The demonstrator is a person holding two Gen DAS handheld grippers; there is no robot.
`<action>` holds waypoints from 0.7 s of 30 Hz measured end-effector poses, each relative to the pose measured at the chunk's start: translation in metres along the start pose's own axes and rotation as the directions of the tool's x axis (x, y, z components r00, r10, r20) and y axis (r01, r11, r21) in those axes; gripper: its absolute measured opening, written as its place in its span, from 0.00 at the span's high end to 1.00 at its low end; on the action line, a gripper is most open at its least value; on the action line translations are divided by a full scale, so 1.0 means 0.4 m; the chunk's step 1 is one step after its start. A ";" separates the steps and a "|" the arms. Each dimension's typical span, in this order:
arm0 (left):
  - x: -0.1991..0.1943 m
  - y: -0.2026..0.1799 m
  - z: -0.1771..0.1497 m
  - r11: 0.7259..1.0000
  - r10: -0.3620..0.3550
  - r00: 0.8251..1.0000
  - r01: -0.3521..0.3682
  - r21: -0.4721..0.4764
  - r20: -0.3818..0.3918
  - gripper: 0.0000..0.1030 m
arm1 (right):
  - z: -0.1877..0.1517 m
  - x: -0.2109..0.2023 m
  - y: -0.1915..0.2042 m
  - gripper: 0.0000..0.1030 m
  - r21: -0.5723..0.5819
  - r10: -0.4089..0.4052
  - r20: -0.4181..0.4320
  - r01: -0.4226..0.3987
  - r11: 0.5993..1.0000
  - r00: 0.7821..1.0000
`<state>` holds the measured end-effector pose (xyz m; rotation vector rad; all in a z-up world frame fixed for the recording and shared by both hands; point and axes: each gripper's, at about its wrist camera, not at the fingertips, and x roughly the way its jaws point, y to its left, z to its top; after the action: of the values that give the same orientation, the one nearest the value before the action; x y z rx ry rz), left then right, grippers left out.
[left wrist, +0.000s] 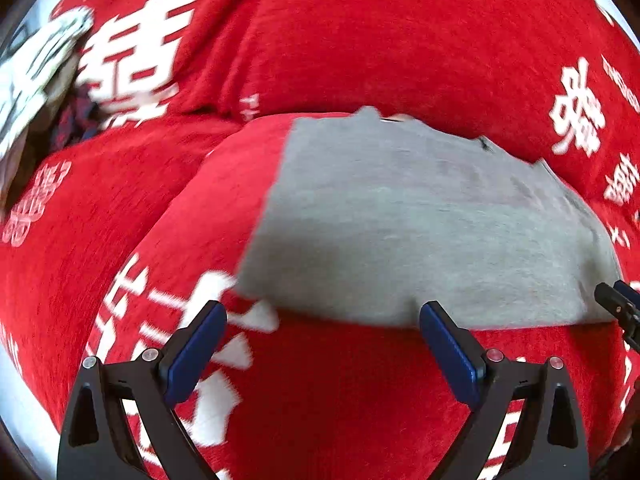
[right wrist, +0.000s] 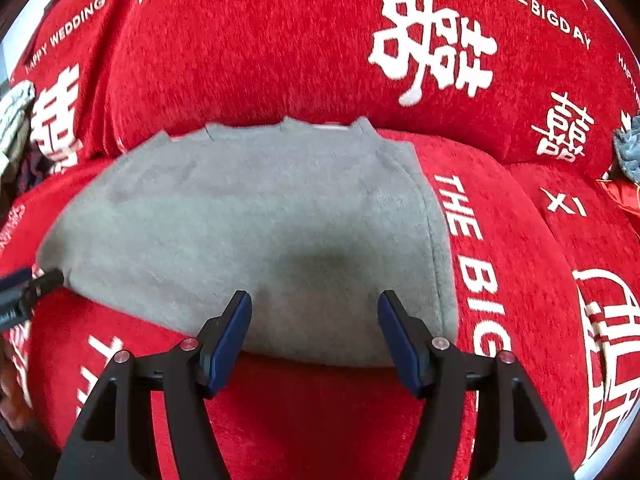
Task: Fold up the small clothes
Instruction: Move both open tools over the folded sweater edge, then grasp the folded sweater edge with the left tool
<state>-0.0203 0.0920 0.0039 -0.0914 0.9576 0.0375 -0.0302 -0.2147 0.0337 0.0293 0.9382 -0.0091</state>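
Note:
A small grey garment [left wrist: 420, 224] lies flat on a red sofa seat cushion [left wrist: 180, 240], its neck end toward the backrest. It also shows in the right wrist view [right wrist: 248, 216]. My left gripper [left wrist: 322, 320] is open and empty, just above the garment's near hem at its left part. My right gripper [right wrist: 314, 312] is open and empty, its fingertips over the near hem at the garment's right part. The right gripper's tip [left wrist: 616, 304] shows at the left view's right edge, and the left gripper's tip [right wrist: 28, 288] at the right view's left edge.
The sofa cover is red with white characters and lettering on the backrest [right wrist: 280, 40]. A pile of light and dark clothes [left wrist: 36, 80] lies at the far left of the sofa. A grey-blue cloth [right wrist: 630, 148] lies at the far right.

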 end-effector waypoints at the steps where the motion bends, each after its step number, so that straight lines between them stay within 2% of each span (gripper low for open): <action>1: 0.003 0.017 -0.004 1.000 -0.015 1.000 0.015 -0.024 -0.010 0.05 | 0.004 -0.002 0.006 0.33 0.000 0.001 0.006 -0.001 1.000 1.000; 4: 0.036 0.049 -0.014 0.995 -0.066 0.996 0.061 -0.081 -0.060 0.05 | 0.022 -0.002 0.037 0.33 -0.014 0.014 0.016 -0.014 1.000 1.000; 8: 0.052 0.042 -0.012 0.990 -0.103 0.994 0.099 -0.098 -0.039 0.05 | 0.038 0.012 0.089 0.33 -0.054 0.028 0.011 -0.028 0.998 1.000; 10: 0.058 0.040 0.002 0.978 -0.174 0.984 0.169 -0.126 -0.030 0.05 | 0.043 0.020 0.112 0.33 -0.073 0.033 0.006 -0.033 0.997 0.999; 12: 0.067 0.044 0.021 0.951 -0.262 0.965 0.256 -0.172 -0.017 0.06 | 0.048 0.028 0.130 0.33 -0.084 0.036 0.002 -0.036 0.996 0.999; 14: 0.084 0.051 0.039 0.916 -0.342 0.940 0.333 -0.225 -0.005 0.21 | 0.058 0.037 0.144 0.33 -0.092 0.038 -0.004 -0.038 0.995 0.999; 16: 0.105 0.059 0.056 0.898 -0.370 0.929 0.357 -0.258 -0.003 0.44 | 0.071 0.046 0.158 0.33 -0.098 0.041 -0.009 -0.042 0.994 0.999; 17: 0.117 0.069 0.062 0.886 -0.384 0.923 0.369 -0.282 0.004 0.48 | 0.077 0.049 0.163 0.33 -0.101 0.042 -0.010 -0.042 0.994 0.999; 19: 0.138 0.089 0.069 0.862 -0.410 0.912 0.391 -0.323 0.011 0.68 | 0.095 0.058 0.176 0.33 -0.108 0.046 -0.010 -0.047 0.993 0.999; 21: 0.157 0.110 0.072 0.826 -0.454 0.891 0.429 -0.365 0.019 0.77 | 0.122 0.072 0.197 0.33 -0.116 0.060 -0.016 -0.062 0.991 0.998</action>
<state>0.0363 0.1379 -0.0338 -0.6609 0.9700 -0.2232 0.0277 -0.1372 0.0410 -0.0505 0.9481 0.1027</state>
